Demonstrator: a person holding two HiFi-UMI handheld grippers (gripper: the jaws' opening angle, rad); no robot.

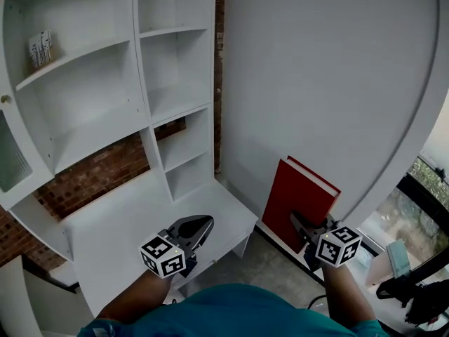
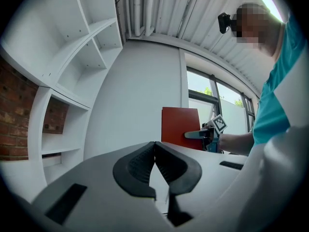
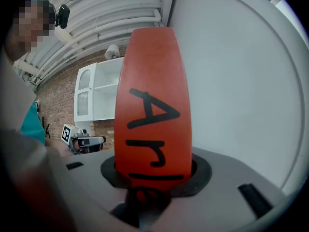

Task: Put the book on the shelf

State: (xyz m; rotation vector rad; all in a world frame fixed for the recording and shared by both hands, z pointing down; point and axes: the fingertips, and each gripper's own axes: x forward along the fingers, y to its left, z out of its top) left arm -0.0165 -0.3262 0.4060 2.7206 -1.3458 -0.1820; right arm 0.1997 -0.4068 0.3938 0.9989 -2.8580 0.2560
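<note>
Left gripper (image 2: pixel 154 146): jaws closed, pad tips meeting, nothing between them; it sits low and centre in the head view.
Right gripper (image 1: pixel 303 223): clamped on the lower end of the book (image 1: pixel 298 195), one jaw on each side.
Book, place: held upright in the air at the lower right of the head view, in front of a plain white wall panel (image 1: pixel 330 83) and well apart from the shelf unit (image 1: pixel 140 83) at the upper left.
Book, look: red hard cover, thin and flat.
Surface: a white desk top (image 1: pixel 126 230) joined to the shelf unit lies under the left gripper; grey floor (image 1: pixel 273 265) shows beside it.
Room: brick wall (image 1: pixel 98 174) behind the open white compartments, a small patterned item (image 1: pixel 40 48) on an upper shelf, a window (image 1: pixel 393 216) at the lower right.
Right gripper view only: black hand-drawn letters running down the book's narrow face.
Left gripper view only: the book's broad red side edge to edge, with the right gripper on it, and a ribbed white ceiling (image 2: pixel 159 8) at the top of the frame.
Head view only: both grippers at once, each with its marker cube.
</note>
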